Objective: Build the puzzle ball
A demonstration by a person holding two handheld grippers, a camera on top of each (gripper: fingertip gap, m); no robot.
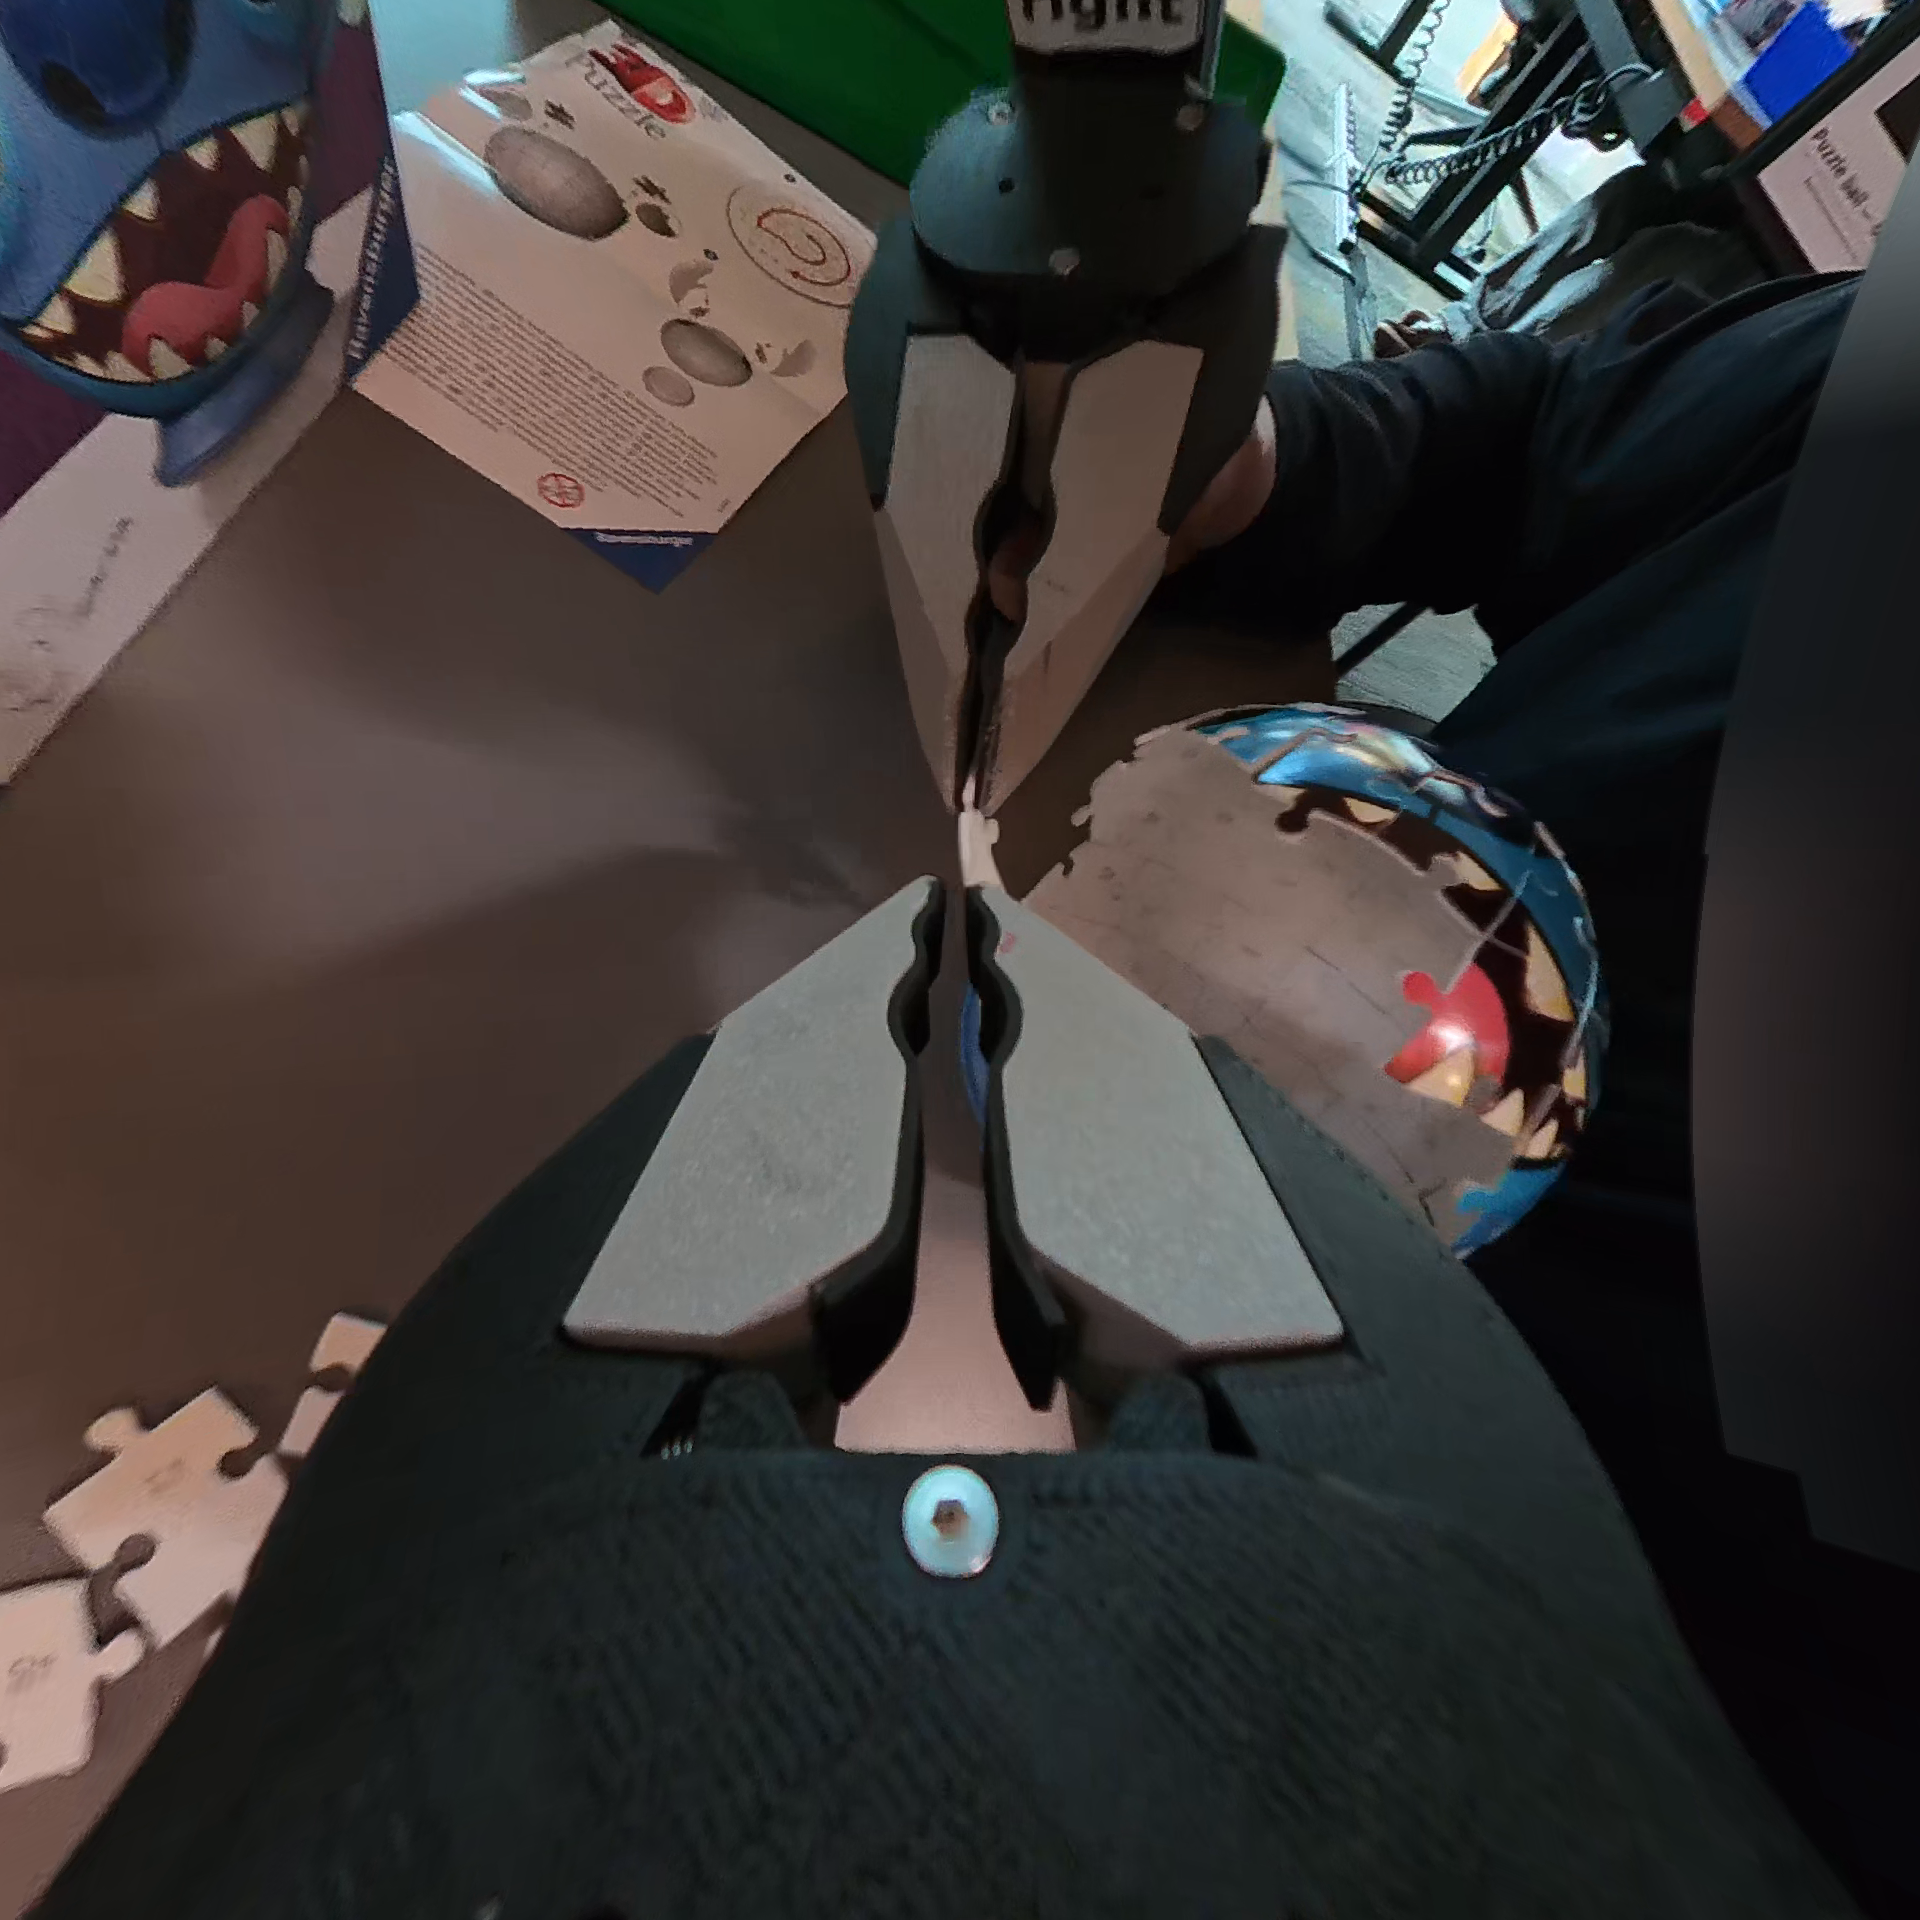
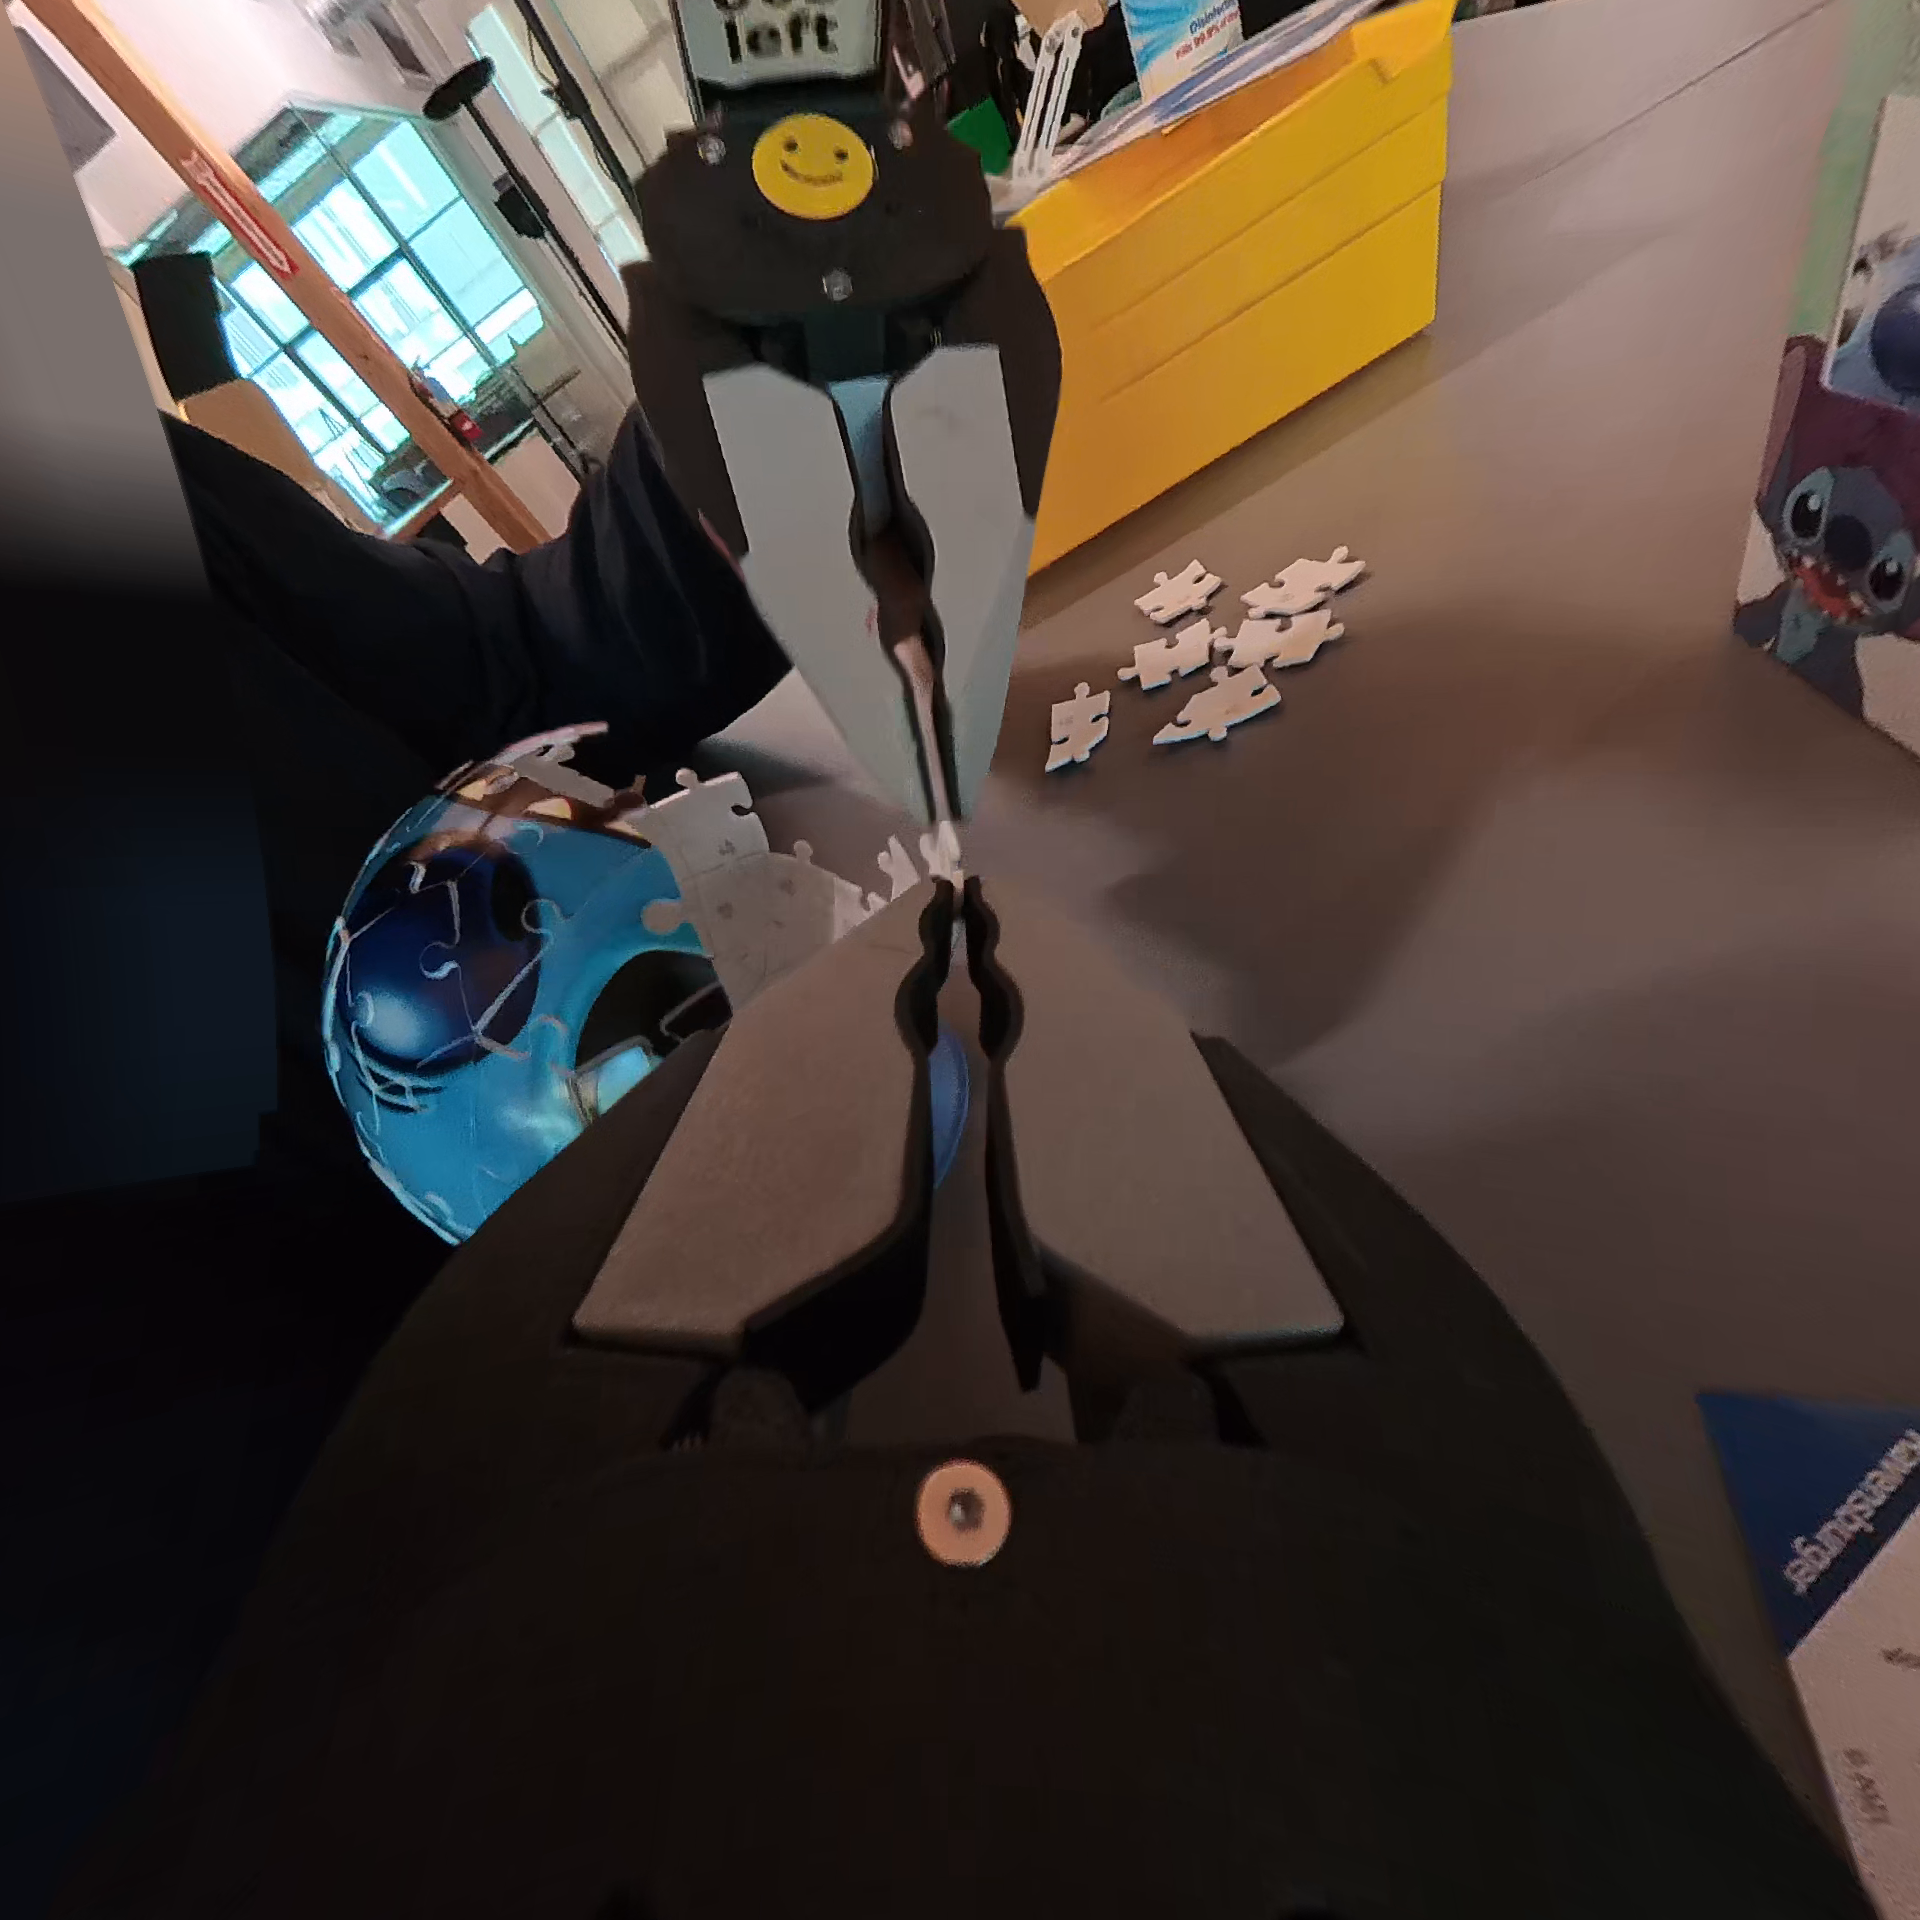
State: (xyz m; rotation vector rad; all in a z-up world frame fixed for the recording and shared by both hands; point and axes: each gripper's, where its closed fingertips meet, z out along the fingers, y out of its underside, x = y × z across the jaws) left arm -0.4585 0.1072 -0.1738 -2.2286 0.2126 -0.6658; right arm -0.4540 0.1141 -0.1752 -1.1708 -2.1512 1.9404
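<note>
While the two tools are meeting tip to tip above the grey worktop (image 1: pixel 416 935), the left gripper (image 1: pixel 956 894) and the right gripper (image 2: pixel 954 891) are both pinching one pale puzzle piece (image 1: pixel 977 836) with narrow fingers. The piece is standing on its edge, its long axis running from one gripper to the other. The half-built puzzle ball (image 1: pixel 1351 977) is lying just beside them, its open side facing the fingers. Loose pieces (image 2: pixel 1216 649) are lying farther away.
</note>
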